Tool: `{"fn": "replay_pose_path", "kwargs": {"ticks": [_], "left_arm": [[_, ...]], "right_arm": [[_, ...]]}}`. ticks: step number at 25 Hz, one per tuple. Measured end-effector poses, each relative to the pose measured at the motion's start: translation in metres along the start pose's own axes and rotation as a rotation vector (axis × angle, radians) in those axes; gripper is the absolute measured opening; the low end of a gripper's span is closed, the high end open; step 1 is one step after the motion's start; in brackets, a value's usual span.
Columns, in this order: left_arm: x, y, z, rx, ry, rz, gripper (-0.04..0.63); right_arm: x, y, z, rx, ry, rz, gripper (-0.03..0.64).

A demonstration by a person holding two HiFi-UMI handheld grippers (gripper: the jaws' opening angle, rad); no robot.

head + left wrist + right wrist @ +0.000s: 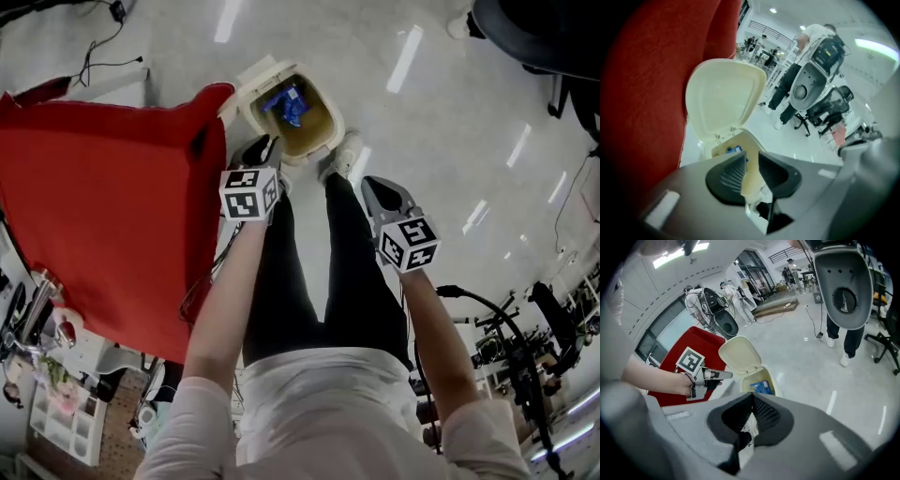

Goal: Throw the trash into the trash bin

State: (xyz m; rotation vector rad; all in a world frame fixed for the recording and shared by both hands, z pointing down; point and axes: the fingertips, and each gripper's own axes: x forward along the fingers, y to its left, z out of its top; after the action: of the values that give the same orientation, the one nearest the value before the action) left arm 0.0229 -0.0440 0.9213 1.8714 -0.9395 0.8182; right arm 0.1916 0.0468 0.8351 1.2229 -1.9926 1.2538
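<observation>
Cream bin (330, 139) lies just ahead of the left tool (260, 150), slightly spread, empty; right tool (375, 190), pressed together, is farther off.

Beyond my left tool (751, 157), the jaws cover most of the trash bin (723, 96) opening. Only a sliver of the blue item (736, 149) shows, too small to identify. In the head view, this tool hides part of the bin's rim. The red table (103, 206) to its left is cut off at the frame edge.
</observation>
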Motion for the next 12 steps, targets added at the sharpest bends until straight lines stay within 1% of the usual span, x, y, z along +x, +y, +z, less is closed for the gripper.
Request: {"fn": "replay_pose_path", "kwargs": {"ticks": [6,12], "left_arm": [[-0.013,-0.009,0.004,0.016,-0.001,-0.013,0.091],[-0.04,-0.029,0.02,0.041,-0.016,-0.038,0.089]], "right_arm": [[-0.005,0.009,0.014,-0.014,-0.021,0.001,0.002],[-0.022,0.019,0.037,-0.044,-0.052,-0.005,0.002]]}}
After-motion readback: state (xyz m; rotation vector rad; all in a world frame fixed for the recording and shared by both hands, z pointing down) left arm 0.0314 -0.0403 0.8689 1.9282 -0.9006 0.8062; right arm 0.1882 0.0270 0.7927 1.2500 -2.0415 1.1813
